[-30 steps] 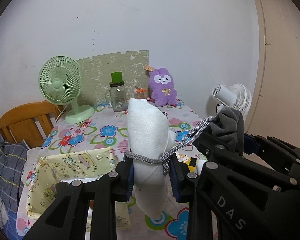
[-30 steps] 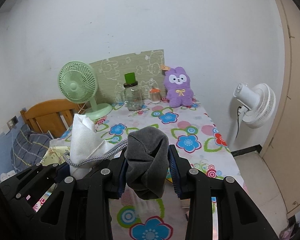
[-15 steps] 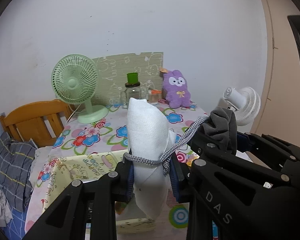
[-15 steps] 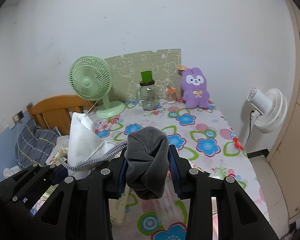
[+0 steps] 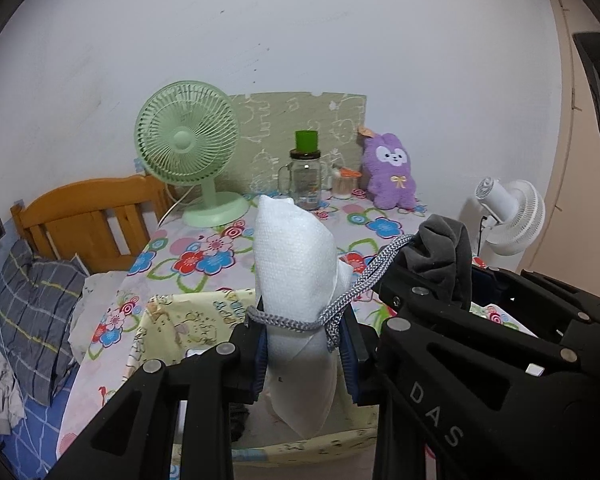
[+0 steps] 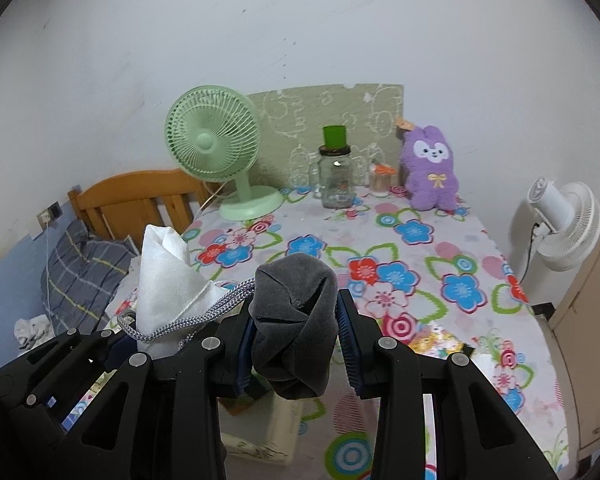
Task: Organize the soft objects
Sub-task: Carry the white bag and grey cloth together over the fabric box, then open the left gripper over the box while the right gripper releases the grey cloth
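Left wrist view: the left gripper [image 5: 303, 354] pinches a white cloth [image 5: 296, 276] upright above the yellow fabric box [image 5: 180, 320]; beside it, the right gripper [image 6: 296, 354] clamps a grey cloth [image 6: 294, 324], a braided cord [image 6: 188, 320] linking them.

Each camera sits just behind its own tool and looks forward along the fingers, slightly downward over the desk [image 5: 236, 248] toward the back wall. The left view is close on the left tool [image 5: 304, 346] and sees the right tool [image 5: 440, 280] just beside it; the right view is close on the right tool [image 6: 296, 344] with the left one at its lower left. Both share the green fan [image 5: 188, 148] [image 6: 212, 140], the jar [image 5: 305, 178] [image 6: 336, 176], the purple plush [image 5: 390, 172] [image 6: 432, 168] and the white fan [image 5: 512, 216] [image 6: 564, 224].
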{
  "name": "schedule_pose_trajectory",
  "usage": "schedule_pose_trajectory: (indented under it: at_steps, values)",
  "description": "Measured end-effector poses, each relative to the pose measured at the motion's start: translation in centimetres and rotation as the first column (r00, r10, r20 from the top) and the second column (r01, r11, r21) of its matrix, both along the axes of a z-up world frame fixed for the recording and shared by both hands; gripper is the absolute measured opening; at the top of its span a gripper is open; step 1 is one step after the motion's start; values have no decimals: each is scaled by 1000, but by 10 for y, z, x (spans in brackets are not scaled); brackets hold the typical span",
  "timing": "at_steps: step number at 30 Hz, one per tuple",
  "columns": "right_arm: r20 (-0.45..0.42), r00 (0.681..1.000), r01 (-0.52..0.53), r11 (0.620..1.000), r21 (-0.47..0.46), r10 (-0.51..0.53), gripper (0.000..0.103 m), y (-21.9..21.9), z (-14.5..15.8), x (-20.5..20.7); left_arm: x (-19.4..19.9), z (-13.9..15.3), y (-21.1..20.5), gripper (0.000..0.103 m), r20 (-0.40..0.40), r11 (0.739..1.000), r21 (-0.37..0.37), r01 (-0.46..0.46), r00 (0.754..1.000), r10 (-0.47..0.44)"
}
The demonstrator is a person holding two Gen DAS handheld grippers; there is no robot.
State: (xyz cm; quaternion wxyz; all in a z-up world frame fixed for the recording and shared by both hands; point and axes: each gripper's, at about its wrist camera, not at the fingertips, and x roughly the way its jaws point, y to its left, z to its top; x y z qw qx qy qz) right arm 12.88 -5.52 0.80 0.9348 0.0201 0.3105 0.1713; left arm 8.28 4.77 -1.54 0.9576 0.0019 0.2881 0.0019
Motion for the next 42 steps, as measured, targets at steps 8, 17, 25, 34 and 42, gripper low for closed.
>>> schedule_pose_trajectory:
  at_steps: [8, 17, 25, 34, 42]
  values:
    - [-23, 999, -29, 999, -16, 29, 40, 24, -9, 9, 7, -12, 26, 31, -28, 999, -16, -34, 999, 33]
    - [-55, 996, -71, 997, -21, 70, 40, 48, -25, 20, 20, -35, 45, 37, -86, 997, -19, -71, 994, 69]
    - [-84, 989, -123, 992, -29, 120, 40, 67, -40, 29, 25, -50, 62, 54, -126, 992, -6, -123, 985, 121]
    - [-120, 979, -171, 985, -28, 167, 40, 86, -53, 42, 26, -55, 73, 81, -124, 991, -13, -133, 984, 130]
    - [-138, 974, -187, 981, -50, 179, 45, 94, -59, 46, 31, -58, 76, 86, -144, 990, -31, -134, 981, 128]
